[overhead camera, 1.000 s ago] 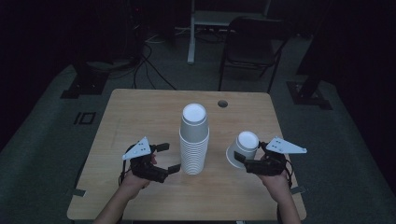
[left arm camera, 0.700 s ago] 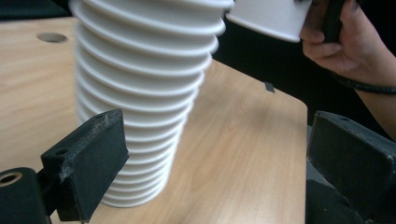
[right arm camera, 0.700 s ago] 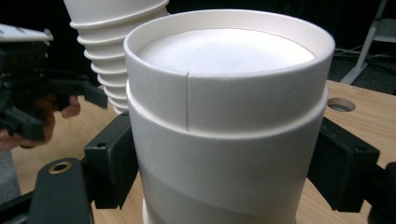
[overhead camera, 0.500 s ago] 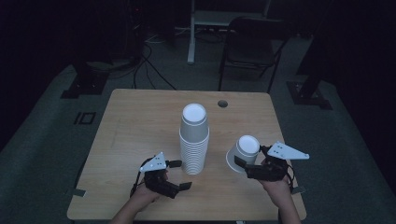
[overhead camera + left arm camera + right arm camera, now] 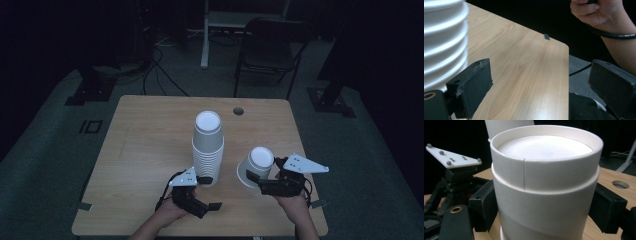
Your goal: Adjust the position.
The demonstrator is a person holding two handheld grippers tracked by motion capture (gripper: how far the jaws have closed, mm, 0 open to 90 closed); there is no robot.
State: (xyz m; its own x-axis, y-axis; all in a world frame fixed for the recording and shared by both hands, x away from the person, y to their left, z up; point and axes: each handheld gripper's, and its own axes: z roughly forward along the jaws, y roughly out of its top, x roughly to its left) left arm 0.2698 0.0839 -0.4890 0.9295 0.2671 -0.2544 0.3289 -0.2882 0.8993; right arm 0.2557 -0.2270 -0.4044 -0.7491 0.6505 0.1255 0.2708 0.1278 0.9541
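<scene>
An upturned paper cup (image 5: pixel 256 166) is clamped between the jaws of the right tongs (image 5: pixel 263 181), base up, presumably to be carried off. The cup stack (image 5: pixel 208 147) stands just beside the left tongs (image 5: pixel 207 192), which are held apart on the worktop (image 5: pixel 145 135).

A stack of upturned paper cups (image 5: pixel 208 145) is set near the middle of the table (image 5: pixel 145 150). Just right of it, nearer the front edge, two nested upturned cups (image 5: pixel 256 166) are placed. A round cable hole (image 5: pixel 238 110) is found behind the stack, near the far edge.
</scene>
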